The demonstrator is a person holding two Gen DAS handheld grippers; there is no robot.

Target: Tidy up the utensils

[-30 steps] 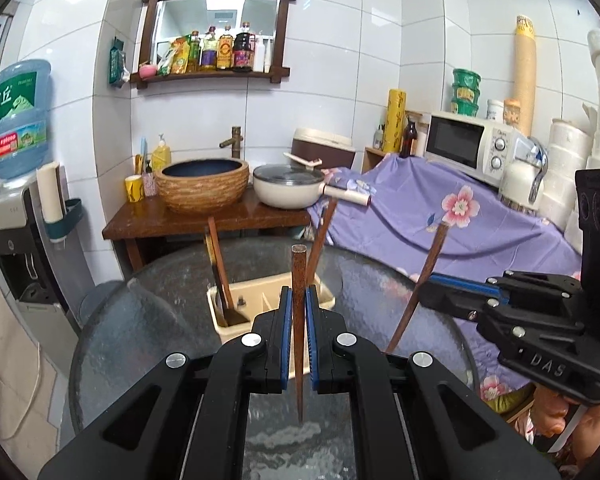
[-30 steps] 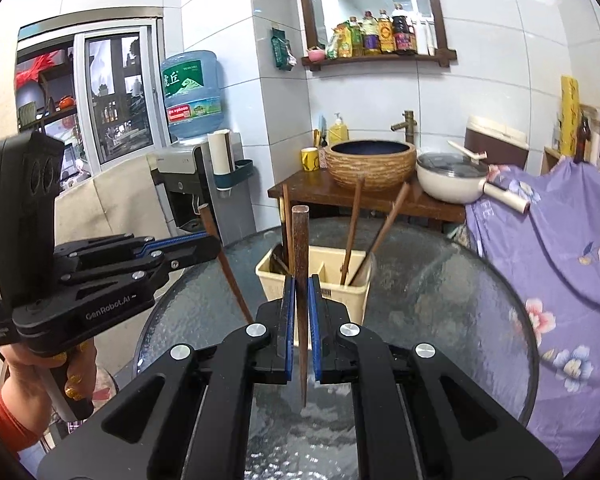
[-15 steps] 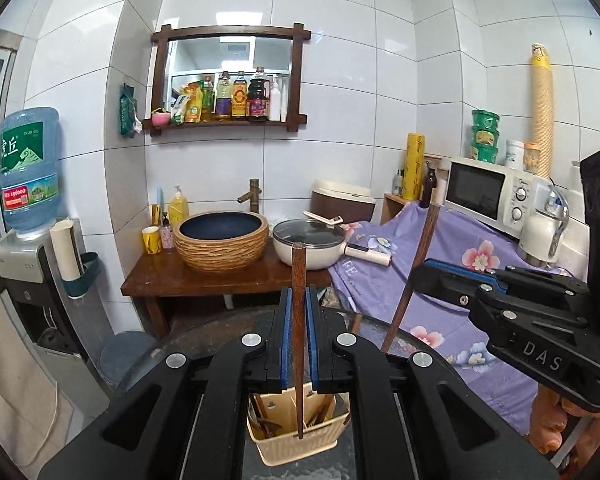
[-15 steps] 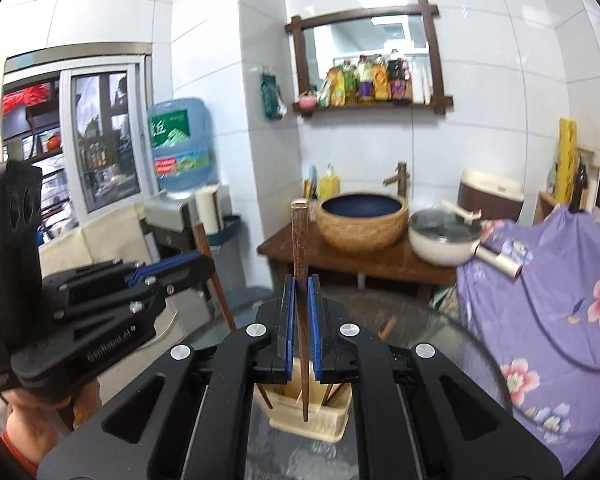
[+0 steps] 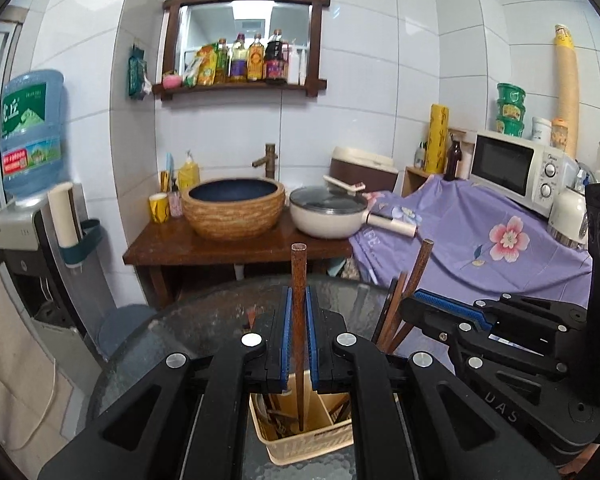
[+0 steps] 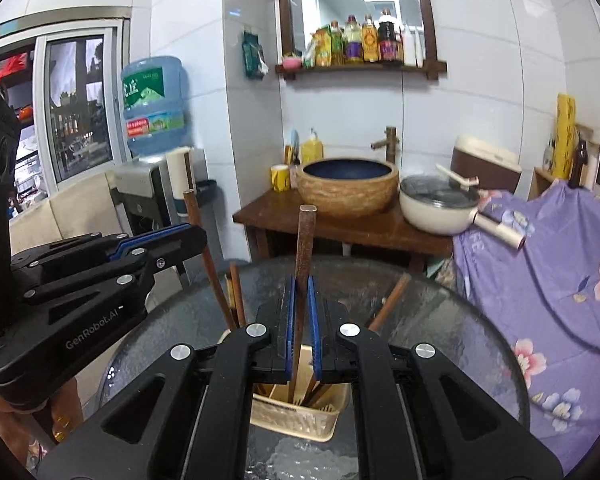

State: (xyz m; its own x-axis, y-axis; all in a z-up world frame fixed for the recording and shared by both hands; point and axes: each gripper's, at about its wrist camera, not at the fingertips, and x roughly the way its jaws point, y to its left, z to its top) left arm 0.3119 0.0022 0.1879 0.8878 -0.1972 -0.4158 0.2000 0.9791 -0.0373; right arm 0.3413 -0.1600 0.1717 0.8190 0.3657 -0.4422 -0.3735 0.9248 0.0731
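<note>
Both grippers have dropped since half a second ago. Left gripper (image 5: 299, 336) and right gripper (image 6: 300, 328) each clamp a chopstick (image 5: 299, 280) upright, tips inside the basket (image 5: 312, 444). Next I'd guess: open up, let them drop in.

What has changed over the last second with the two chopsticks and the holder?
Both grippers moved in over the beige utensil holder: it went from lying ahead on the glass table to sitting under the jaws. The left gripper lowered its chopstick tip into the holder, the right gripper likewise with its chopstick. Both grips stayed shut.
</note>
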